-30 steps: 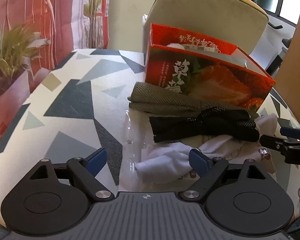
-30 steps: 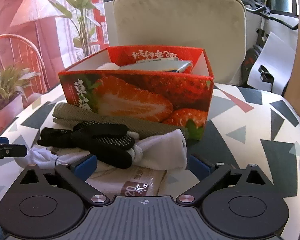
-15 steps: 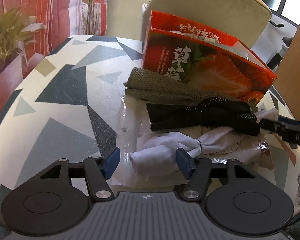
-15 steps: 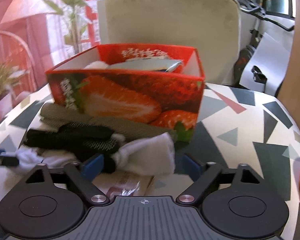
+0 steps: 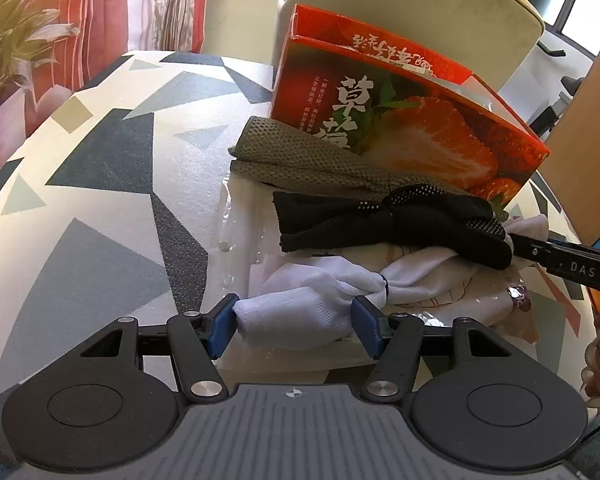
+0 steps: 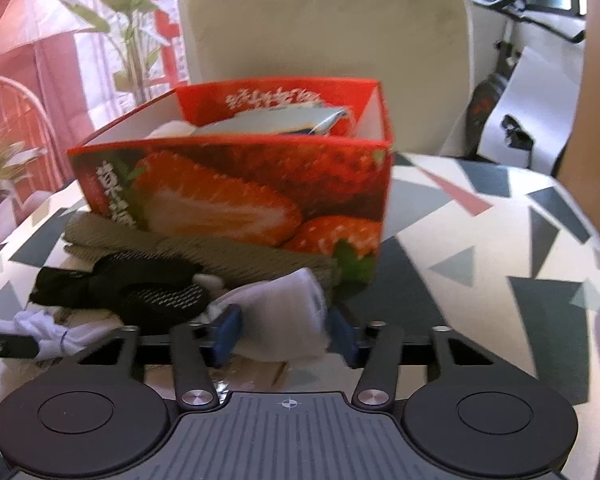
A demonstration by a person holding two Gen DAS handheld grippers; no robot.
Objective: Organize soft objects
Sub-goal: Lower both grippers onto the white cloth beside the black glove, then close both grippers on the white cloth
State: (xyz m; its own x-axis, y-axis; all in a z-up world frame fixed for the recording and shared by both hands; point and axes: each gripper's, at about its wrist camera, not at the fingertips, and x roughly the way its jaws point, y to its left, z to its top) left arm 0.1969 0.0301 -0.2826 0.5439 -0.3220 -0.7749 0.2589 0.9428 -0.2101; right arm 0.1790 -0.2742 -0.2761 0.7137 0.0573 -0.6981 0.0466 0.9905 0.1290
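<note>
- Little of the sorting looked finished: the strawberry box (image 6: 236,200) at the back of the counter (image 5: 100,184) already held a few items, too blurred to name.
- Three bundles lay in front of it, not yet boxed: an olive mesh cloth (image 5: 300,160) against the box wall, a black knotted sock pair (image 5: 388,220) just in front of that, and the white knotted sock pair (image 5: 324,292) nearest the cameras, on a clear plastic bag (image 5: 440,304).
- The left hand-held gripper (image 5: 294,326) had just been closing; both pads touched one end of the white pair, gripping it.
- The right hand-held gripper (image 6: 284,334) had just been closing too, and its pads pressed the pair's other end.
- The white pair appeared to rest on the bag, unlifted.
</note>
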